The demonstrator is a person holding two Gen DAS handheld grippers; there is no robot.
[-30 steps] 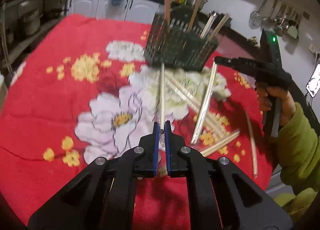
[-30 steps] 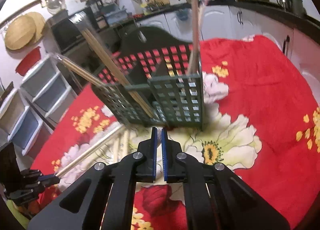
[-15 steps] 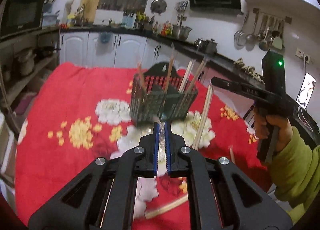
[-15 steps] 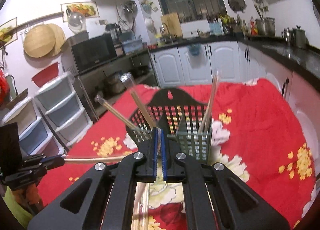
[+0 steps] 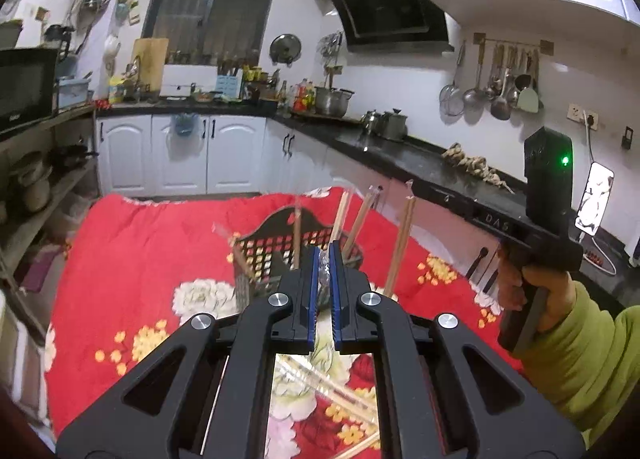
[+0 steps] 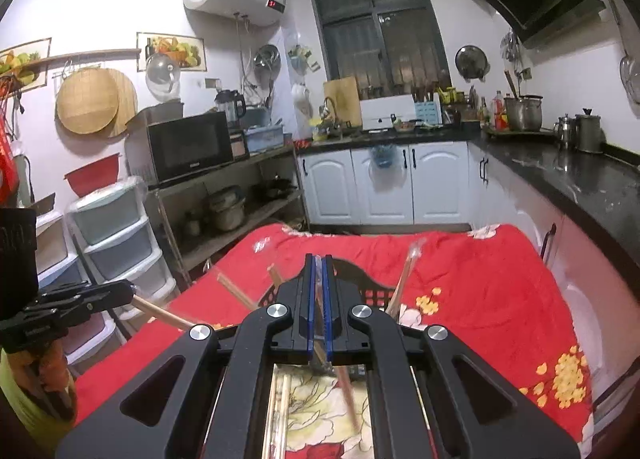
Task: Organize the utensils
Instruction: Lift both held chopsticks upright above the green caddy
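Observation:
A dark slotted utensil basket [image 5: 276,255] stands on the red flowered cloth and holds several wrapped chopsticks upright. It also shows in the right wrist view [image 6: 370,291], mostly behind my fingers. My left gripper [image 5: 325,259] is shut on a wrapped pair of chopsticks, raised above the table. In the right wrist view the left gripper [image 6: 120,293] holds those chopsticks [image 6: 160,313] pointing toward the basket. My right gripper [image 6: 318,271] is shut on another wrapped pair of chopsticks [image 6: 344,387] that hangs down. In the left wrist view the right gripper's pair [image 5: 400,247] hangs beside the basket.
More wrapped chopsticks [image 5: 332,391] lie loose on the cloth [image 5: 140,251] in front of the basket. White cabinets [image 6: 384,183] and a black counter [image 6: 580,175] run behind and to the right. Shelves with a microwave [image 6: 188,147] stand on the left.
Both grippers have lifted away from the table and tilted up, each carrying its chopsticks. The basket now looks smaller and lower in both views.

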